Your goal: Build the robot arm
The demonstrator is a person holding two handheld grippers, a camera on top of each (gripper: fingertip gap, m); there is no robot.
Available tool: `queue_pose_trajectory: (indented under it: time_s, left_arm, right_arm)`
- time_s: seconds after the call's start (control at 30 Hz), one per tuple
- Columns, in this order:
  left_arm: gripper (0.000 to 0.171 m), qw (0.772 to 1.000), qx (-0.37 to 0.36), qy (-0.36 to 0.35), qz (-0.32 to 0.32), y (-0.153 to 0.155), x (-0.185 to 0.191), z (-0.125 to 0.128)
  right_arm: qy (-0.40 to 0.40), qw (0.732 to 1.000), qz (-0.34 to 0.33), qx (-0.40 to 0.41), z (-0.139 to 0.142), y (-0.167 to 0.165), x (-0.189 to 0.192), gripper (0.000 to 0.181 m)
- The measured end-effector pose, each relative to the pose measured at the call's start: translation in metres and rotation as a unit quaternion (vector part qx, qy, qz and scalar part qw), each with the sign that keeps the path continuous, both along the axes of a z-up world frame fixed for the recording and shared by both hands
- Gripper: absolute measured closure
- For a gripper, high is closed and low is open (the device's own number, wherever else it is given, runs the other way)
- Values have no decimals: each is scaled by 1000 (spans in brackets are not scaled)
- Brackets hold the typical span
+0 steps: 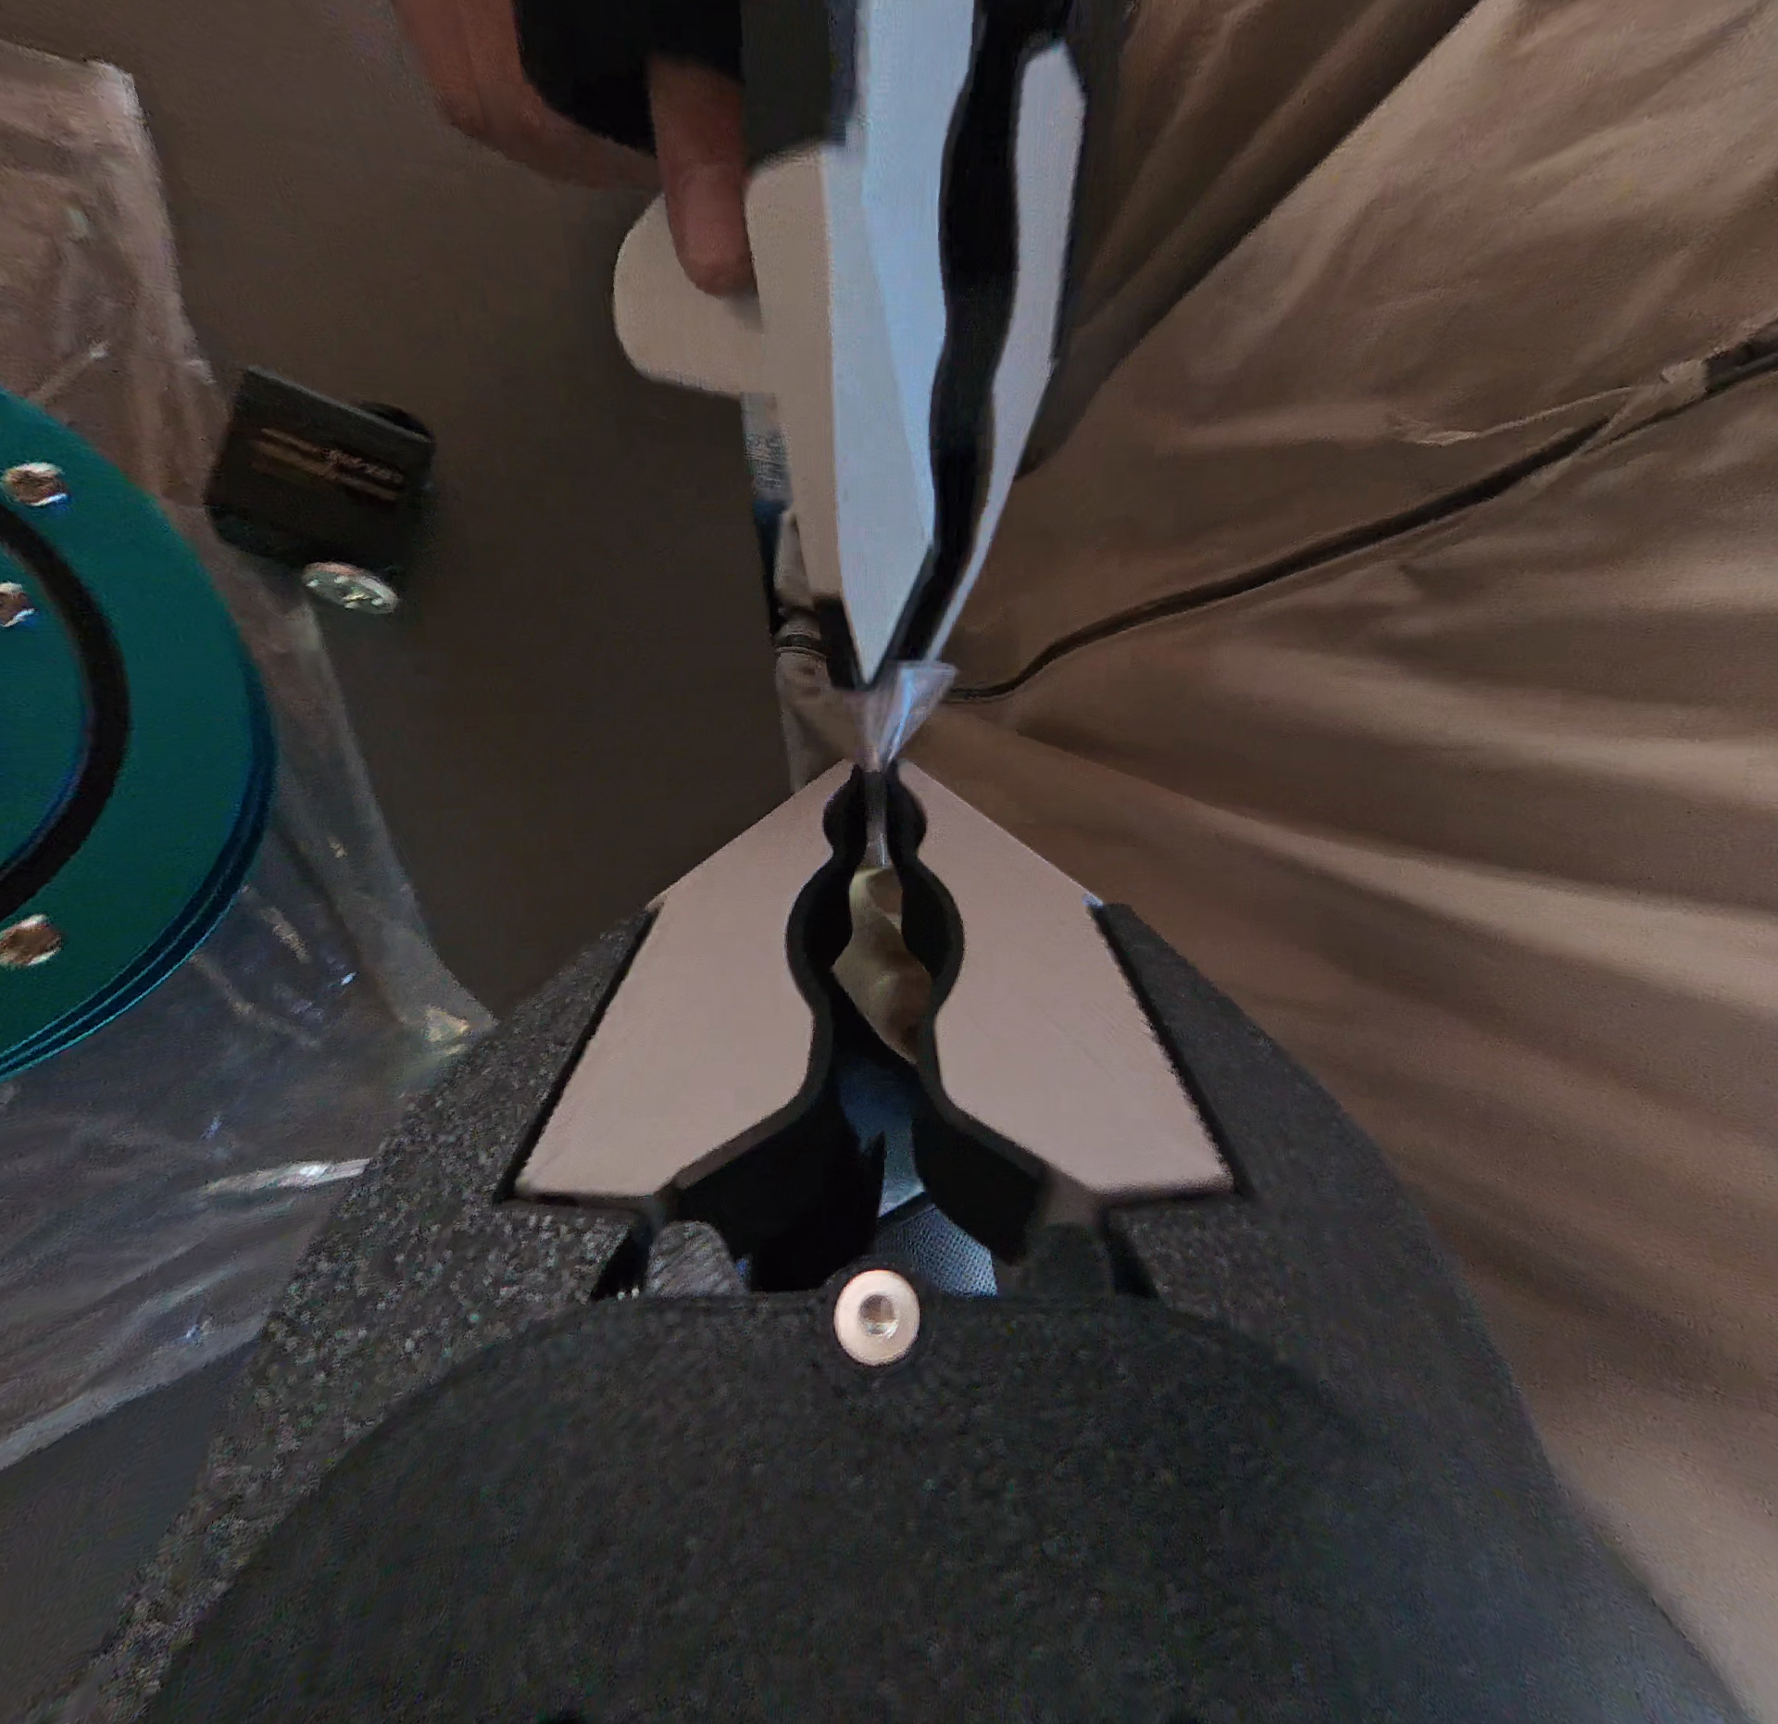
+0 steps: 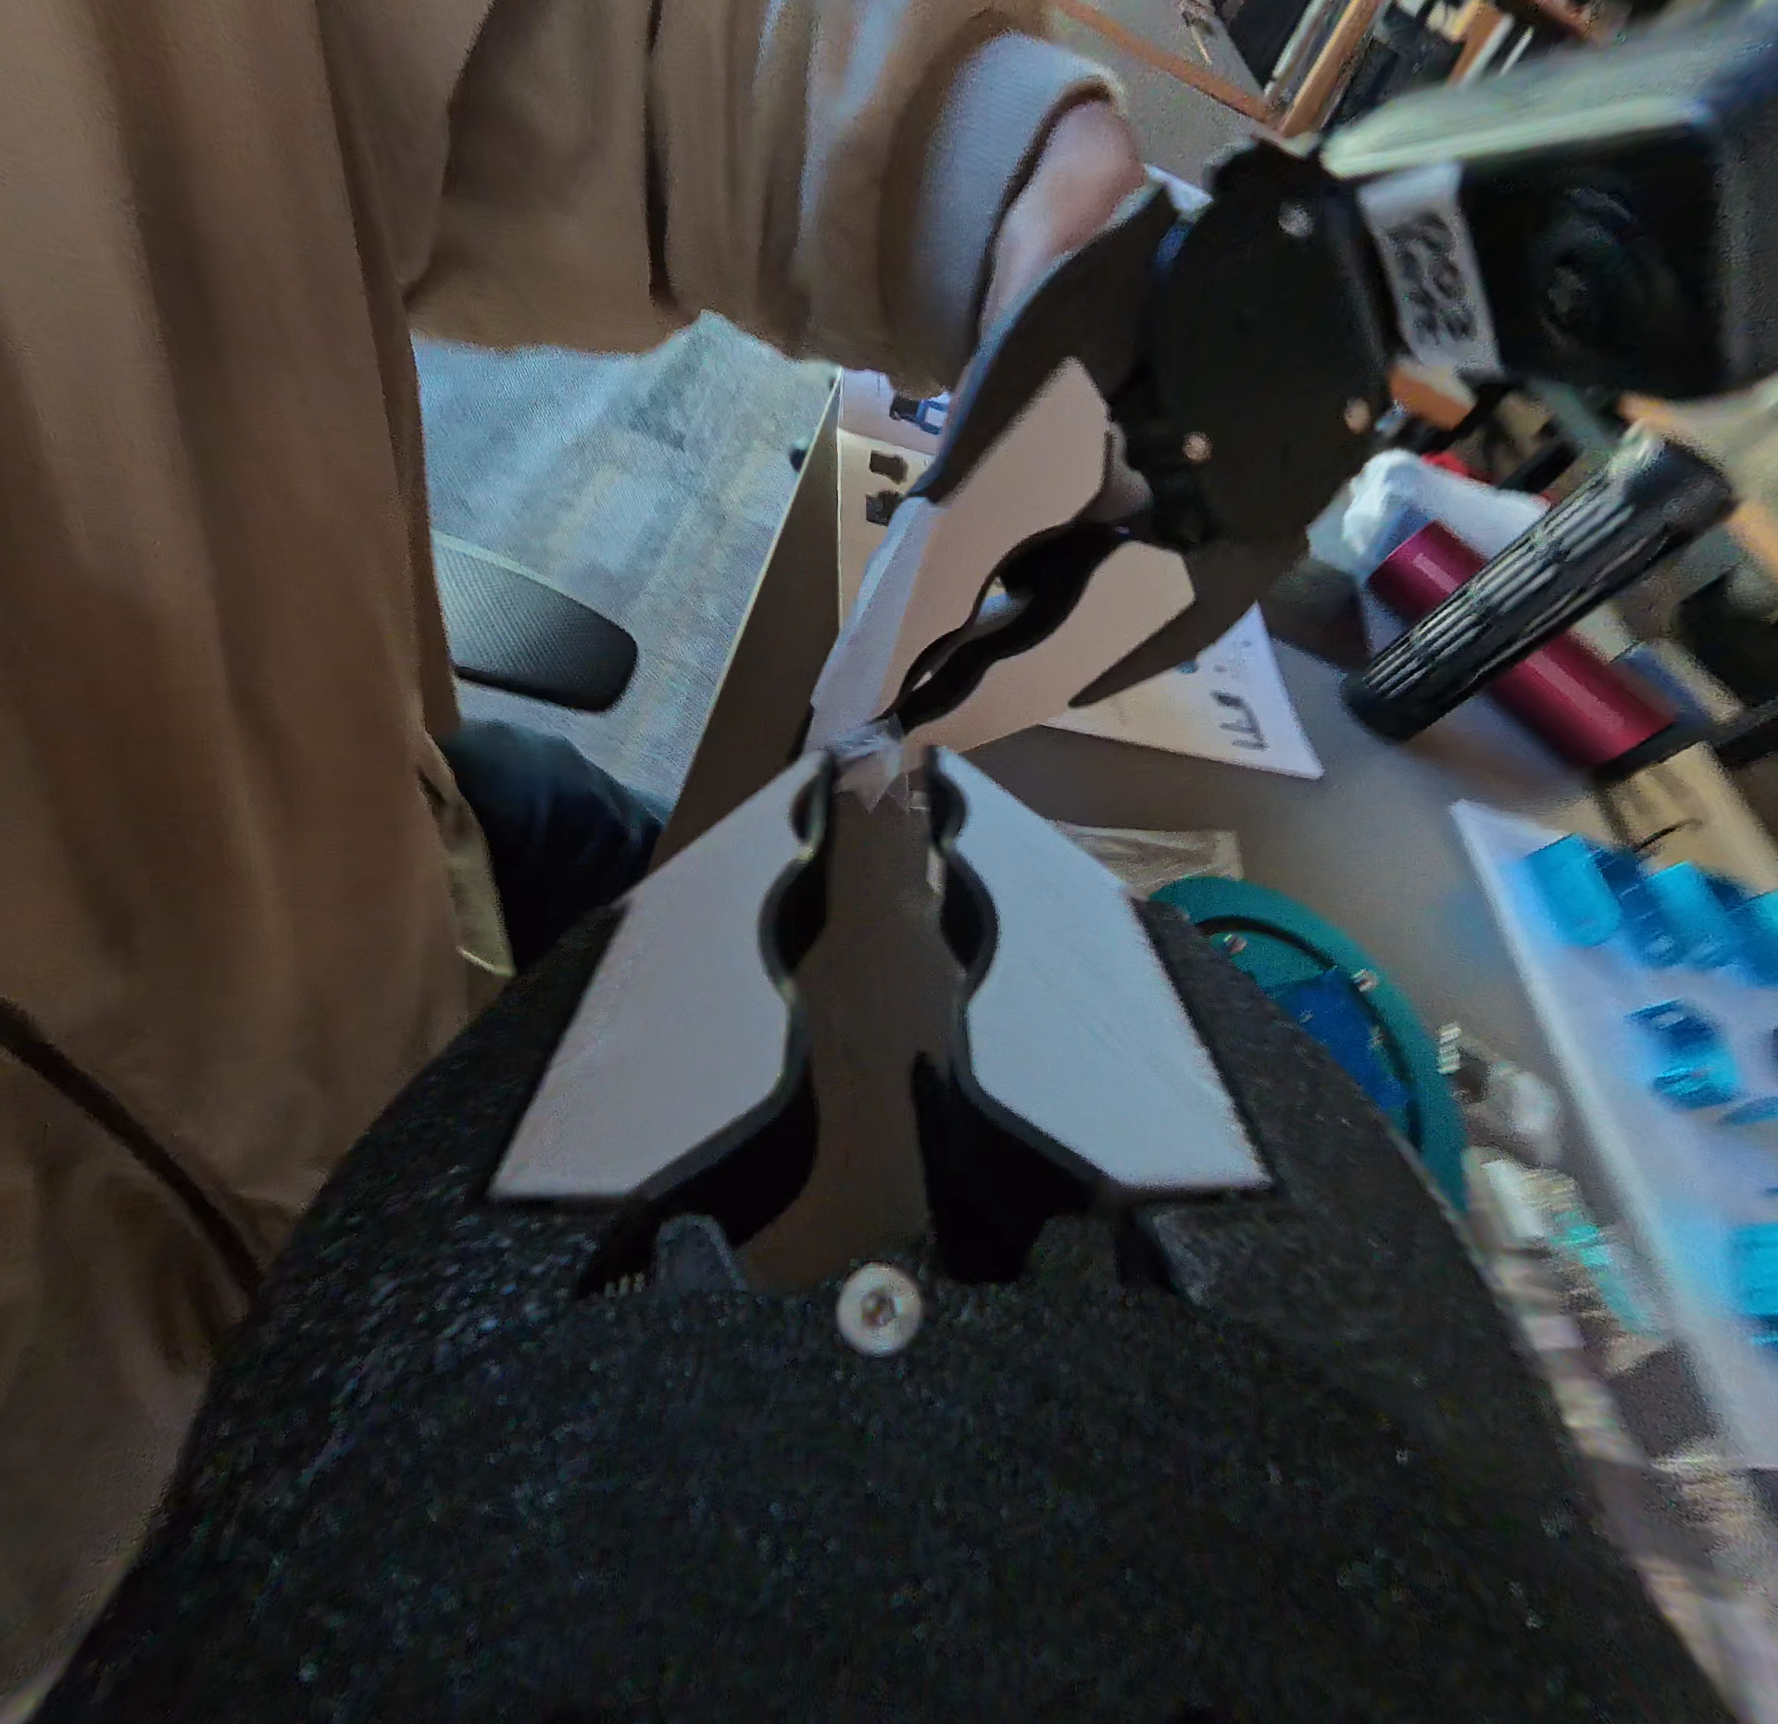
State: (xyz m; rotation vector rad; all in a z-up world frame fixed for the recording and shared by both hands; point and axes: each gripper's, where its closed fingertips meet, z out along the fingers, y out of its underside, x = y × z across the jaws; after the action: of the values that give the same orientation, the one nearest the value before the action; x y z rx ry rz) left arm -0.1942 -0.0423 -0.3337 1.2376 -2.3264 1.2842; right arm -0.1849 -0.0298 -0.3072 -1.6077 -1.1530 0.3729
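left wrist view: left gripper (image 1: 877, 781) pinched shut on a small clear plastic scrap (image 1: 895, 716), right gripper (image 1: 880, 677) nipping its far end, teal ring (image 1: 183, 716) at worktop's left edge | right wrist view: right gripper (image 2: 877, 775) slightly parted around the scrap (image 2: 871, 764), whether it grips, cannot tell | handling: likely light, limp, slippery, tearable; hold by its edges

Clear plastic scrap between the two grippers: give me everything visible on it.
The clear plastic scrap is a small, thin, crinkled film, glossy and see-through, bunched to a narrow twist. The left gripper is shut on its lower end and the right gripper pinches its upper end, tips nearly meeting. It hangs in mid-air in front of a tan garment, touching nothing else. The right wrist view is blurred.
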Motion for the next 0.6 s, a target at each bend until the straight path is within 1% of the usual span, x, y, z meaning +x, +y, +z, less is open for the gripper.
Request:
queue_pose_trajectory:
  time_s: [0.03, 0.07, 0.13, 0.17, 0.27, 0.37, 0.4, 0.5, 0.6]
  left_arm:
    - [171, 1000, 13, -5, 14, 5, 3, -3]
    - [171, 999, 21, -10, 24, 8, 4, -5]
    - [171, 999, 29, -14, 34, 10, 5, -7]
    - [171, 999, 36, -16, 38, 11, 7, -8]
    - [171, 998, 47, -21, 48, 14, 11, -8]
    - [171, 996, 67, -21, 53, 17, 13, -13]
    - [171, 996, 68, -21, 52, 16, 13, -13]
    - [169, 994, 85, -31, 59, 18, 15, -15]
    - [167, 991, 77, -57, 94, 21, 22, -8]
  right_arm:
    - [40, 999, -8, -29, 3, 1, 4, 147]
    - [79, 995, -13, -59, 6, 2, 8, 139]
    - [147, 983, 2, -110, 8, 0, 6, 137]
    - [163, 978, 3, -131, 5, 1, 5, 137]
    - [160, 974, -12, -160, -10, 9, 2, 144]
    - [164, 971, -21, -170, -15, 15, 1, 154]
    - [169, 971, -20, -167, -14, 16, 1, 165]
    - [168, 969, -36, -176, -19, 21, 7, 179]
    - [200, 961, -43, -185, -15, 24, 14, 181]
